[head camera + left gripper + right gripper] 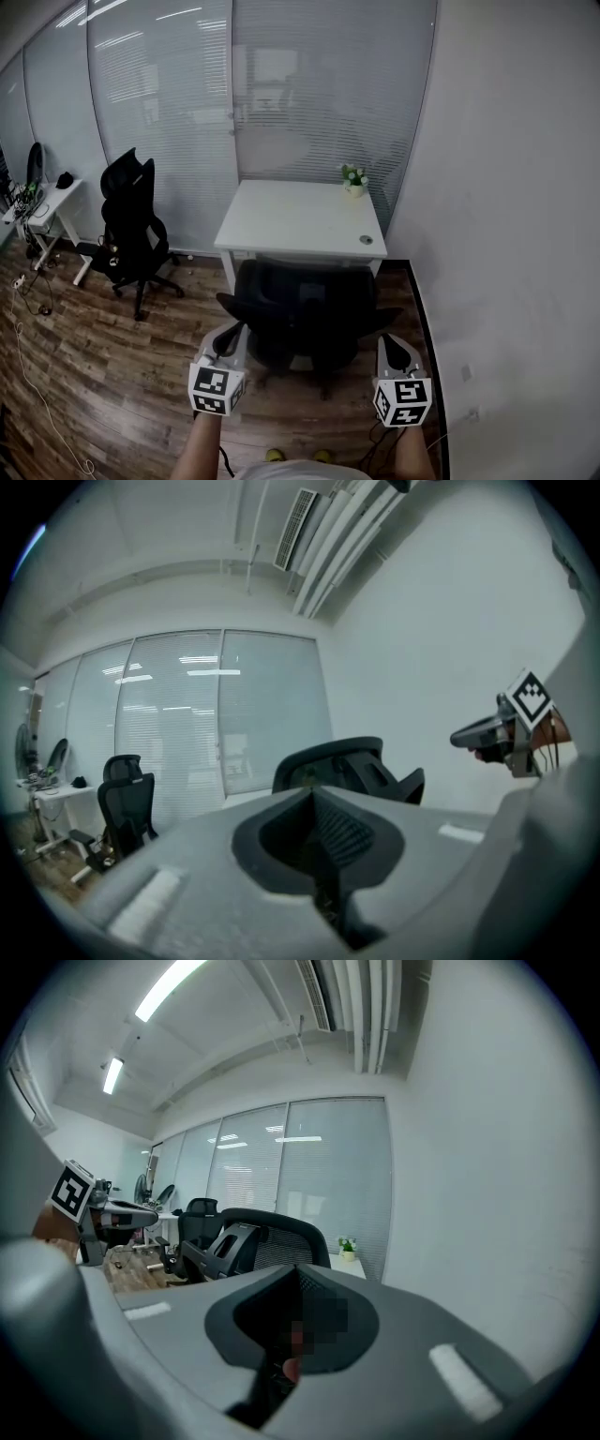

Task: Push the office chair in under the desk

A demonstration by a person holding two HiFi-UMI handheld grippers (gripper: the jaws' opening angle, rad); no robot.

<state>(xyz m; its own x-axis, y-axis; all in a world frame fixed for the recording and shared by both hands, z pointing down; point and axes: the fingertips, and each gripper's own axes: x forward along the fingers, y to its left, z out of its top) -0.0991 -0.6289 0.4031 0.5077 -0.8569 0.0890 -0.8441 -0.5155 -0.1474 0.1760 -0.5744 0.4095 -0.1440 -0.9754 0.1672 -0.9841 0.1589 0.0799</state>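
A black office chair (305,314) stands with its back toward me in front of a white desk (300,220), its seat at the desk's near edge. My left gripper (228,339) is held just behind the chair's left armrest, jaws shut on nothing. My right gripper (394,349) is level with it behind the right armrest, also shut and empty. I cannot tell whether either touches the chair. The left gripper view looks over its closed jaws at the chair back (347,766) and the right gripper (497,733). The right gripper view shows the chair (253,1237) and the left gripper (122,1213).
A small potted plant (354,180) and a round fitting (366,240) sit on the desk. A second black chair (131,225) and a side desk (47,202) stand at the left. Cables (28,309) lie on the wooden floor. A white wall (506,234) runs close along the right.
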